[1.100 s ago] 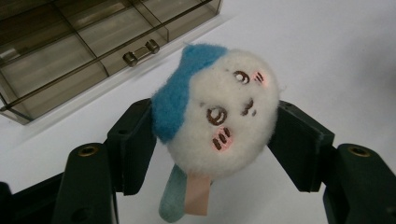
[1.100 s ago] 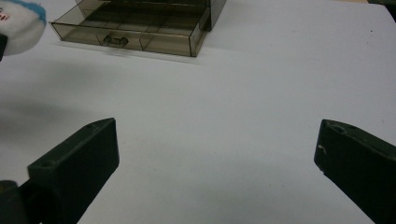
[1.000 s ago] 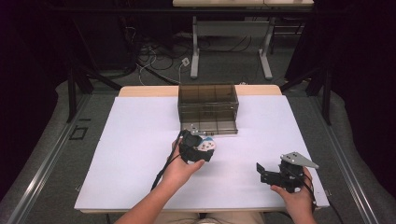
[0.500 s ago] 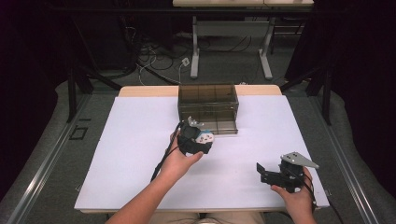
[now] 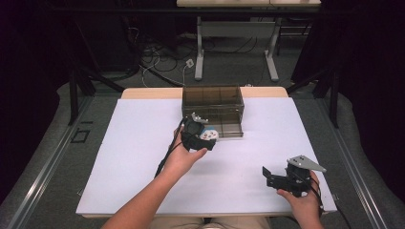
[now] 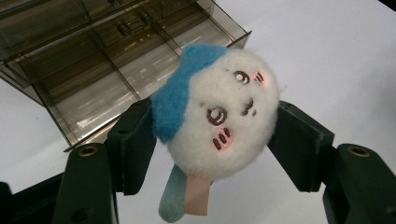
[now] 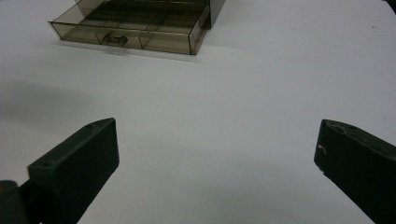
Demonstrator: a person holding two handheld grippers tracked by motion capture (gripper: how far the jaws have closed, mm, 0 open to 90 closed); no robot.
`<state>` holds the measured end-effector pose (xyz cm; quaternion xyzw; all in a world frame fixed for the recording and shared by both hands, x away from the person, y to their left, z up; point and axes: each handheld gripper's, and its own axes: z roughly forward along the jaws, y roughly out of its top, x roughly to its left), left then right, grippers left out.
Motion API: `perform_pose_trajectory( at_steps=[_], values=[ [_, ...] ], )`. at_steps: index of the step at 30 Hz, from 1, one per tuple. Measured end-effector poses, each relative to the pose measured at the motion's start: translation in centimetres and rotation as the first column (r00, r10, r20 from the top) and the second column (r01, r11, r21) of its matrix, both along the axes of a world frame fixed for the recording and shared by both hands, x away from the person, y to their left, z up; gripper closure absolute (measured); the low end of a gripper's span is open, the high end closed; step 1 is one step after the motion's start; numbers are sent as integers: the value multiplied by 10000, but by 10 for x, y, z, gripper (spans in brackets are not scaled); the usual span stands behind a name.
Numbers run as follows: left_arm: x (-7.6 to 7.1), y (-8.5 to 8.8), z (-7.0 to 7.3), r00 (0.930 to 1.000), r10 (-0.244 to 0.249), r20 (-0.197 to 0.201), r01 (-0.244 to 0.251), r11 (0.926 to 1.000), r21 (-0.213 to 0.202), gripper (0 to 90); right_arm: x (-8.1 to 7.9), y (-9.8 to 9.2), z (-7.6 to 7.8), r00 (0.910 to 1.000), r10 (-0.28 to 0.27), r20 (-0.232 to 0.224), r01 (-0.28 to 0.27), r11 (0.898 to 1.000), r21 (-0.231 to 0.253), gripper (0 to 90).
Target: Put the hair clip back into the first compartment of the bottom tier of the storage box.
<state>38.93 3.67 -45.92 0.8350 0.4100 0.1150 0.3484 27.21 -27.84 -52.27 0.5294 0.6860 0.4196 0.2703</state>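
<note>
A round white plush toy (image 6: 219,116) with a blue cap and a small face is squeezed between the two jaws of my left gripper (image 6: 212,140). In the high view that left gripper (image 5: 203,138) hovers at the front edge of a smoky clear drawer box (image 5: 212,100), the plush toy (image 5: 209,136) showing as a white spot over the pulled-out drawer (image 5: 229,129). My right gripper (image 5: 268,175) rests near the table's front right, its jaws spread wide with nothing between them. In the right gripper view, the drawer (image 7: 135,35) lies ahead across bare white table.
The white table top (image 5: 119,157) spreads wide to the left and in front of the box. The drawer has several dividers (image 6: 121,70). Beyond the table's far edge stand a desk frame (image 5: 236,52) and loose cables on the floor.
My left gripper has risen and moved away from me toward the drawer box, carrying the plush toy. The right gripper has stayed where it was.
</note>
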Motion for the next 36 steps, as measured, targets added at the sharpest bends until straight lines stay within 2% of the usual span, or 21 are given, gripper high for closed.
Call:
perform_pose_trajectory(
  at_steps=[14,18,20,25,36],
  values=[
    [17,4,3,9992,390,-23,-390,9992,-28,354,0,0,0,10000,14,5,-14,10000,-25,0],
    [22,6,4,9990,449,8,-450,9989,127,354,0,0,0,10000,32,-26,-32,10000,-15,0],
    [23,6,4,9983,584,14,-584,9983,44,354,0,0,0,10000,38,-19,-38,10000,-29,0],
    [28,7,3,9983,589,29,-590,9981,190,354,0,0,0,10000,43,-27,-43,10000,-29,0],
    [37,8,-2,9964,846,-27,-845,9963,140,354,0,0,-1,9999,83,-64,-83,10000,-33,0]
  ],
)
